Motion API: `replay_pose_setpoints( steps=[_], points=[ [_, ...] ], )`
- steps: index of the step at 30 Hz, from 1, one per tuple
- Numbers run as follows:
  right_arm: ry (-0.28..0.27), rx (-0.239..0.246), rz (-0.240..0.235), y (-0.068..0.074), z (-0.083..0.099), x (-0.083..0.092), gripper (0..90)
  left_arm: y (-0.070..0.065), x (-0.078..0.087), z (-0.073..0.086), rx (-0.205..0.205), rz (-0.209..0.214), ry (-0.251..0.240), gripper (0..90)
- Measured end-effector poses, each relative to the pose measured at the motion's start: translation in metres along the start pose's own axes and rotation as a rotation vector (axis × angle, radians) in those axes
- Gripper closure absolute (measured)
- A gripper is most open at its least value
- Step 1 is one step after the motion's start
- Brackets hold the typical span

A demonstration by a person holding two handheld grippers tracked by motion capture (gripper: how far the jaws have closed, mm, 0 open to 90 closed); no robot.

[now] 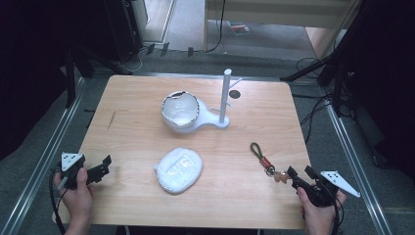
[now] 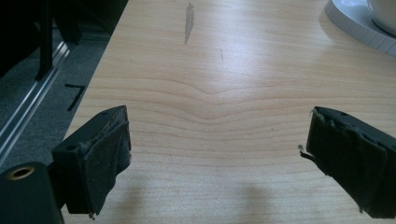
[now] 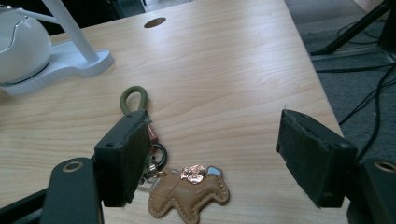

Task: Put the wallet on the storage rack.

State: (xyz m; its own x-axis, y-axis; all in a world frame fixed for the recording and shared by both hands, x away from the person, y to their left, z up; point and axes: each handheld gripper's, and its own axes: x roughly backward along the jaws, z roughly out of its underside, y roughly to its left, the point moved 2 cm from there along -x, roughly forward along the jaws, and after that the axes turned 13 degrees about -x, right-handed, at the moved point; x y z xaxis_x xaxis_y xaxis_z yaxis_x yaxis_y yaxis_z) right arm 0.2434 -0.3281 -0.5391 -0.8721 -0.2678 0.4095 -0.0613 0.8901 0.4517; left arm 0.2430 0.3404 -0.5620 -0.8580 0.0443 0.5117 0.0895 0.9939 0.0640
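- Keychain position: flat on the wooden table, at about 4 o'clock from the table's centre in the high view, near the front right corner. It consists of a green cord loop, a dark ring and a tan leather charm.
- Long axis: in the high view it runs from about 11 o'clock (loop end) to 5 o'clock (charm end), so the charm points toward the person and the loop points toward the white stand.
- Right gripper state: jaws stand apart, nothing pressed between them. In the right gripper view the charm lies between the jaws, close to the left one, which covers part of the cord.
- Recommended approach for the pick-up (a judgement): shift the gripper so that the charm or ring sits midway between the pads, lower until the pad tips are just above the wood, then close across the short axis of the keychain. Gripping the ring or the cord neck should leave the loop free to hang.
- Risk: closing off-centre may push the charm sideways instead of trapping it.
- Left gripper state: jaws wide apart over bare wood at about 8 o'clock, well apart from the keychain.
- Other items: a white bowl-shaped dish on the stand's base at 12 o'clock and a white packet at 6 o'clock (neither obstructs the approach).
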Motion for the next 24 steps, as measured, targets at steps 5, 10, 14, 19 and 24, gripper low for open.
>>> replay_pose_setpoints(
  steps=[5,10,14,19,24],
  points=[
    [0.007,0.016,0.002,0.011,-0.002,0.002,26.6,0.000,0.000,0.000,0.004,0.002,0.003,7.0],
    [0.034,0.077,-0.027,0.033,-0.006,-0.001,29.2,0.000,0.000,0.000,0.003,0.001,0.000,7.0],
    [0.059,0.131,-0.048,0.053,-0.007,-0.004,31.1,-0.001,0.000,0.000,-0.004,-0.002,0.007,7.0],
    [0.108,0.189,-0.084,0.077,-0.002,-0.008,31.8,-0.001,0.000,0.000,0.000,0.000,0.007,7.0],
    [0.121,0.194,-0.106,0.087,-0.002,-0.011,31.9,0.000,0.000,0.000,0.000,0.000,0.009,7.0]
  ],
)
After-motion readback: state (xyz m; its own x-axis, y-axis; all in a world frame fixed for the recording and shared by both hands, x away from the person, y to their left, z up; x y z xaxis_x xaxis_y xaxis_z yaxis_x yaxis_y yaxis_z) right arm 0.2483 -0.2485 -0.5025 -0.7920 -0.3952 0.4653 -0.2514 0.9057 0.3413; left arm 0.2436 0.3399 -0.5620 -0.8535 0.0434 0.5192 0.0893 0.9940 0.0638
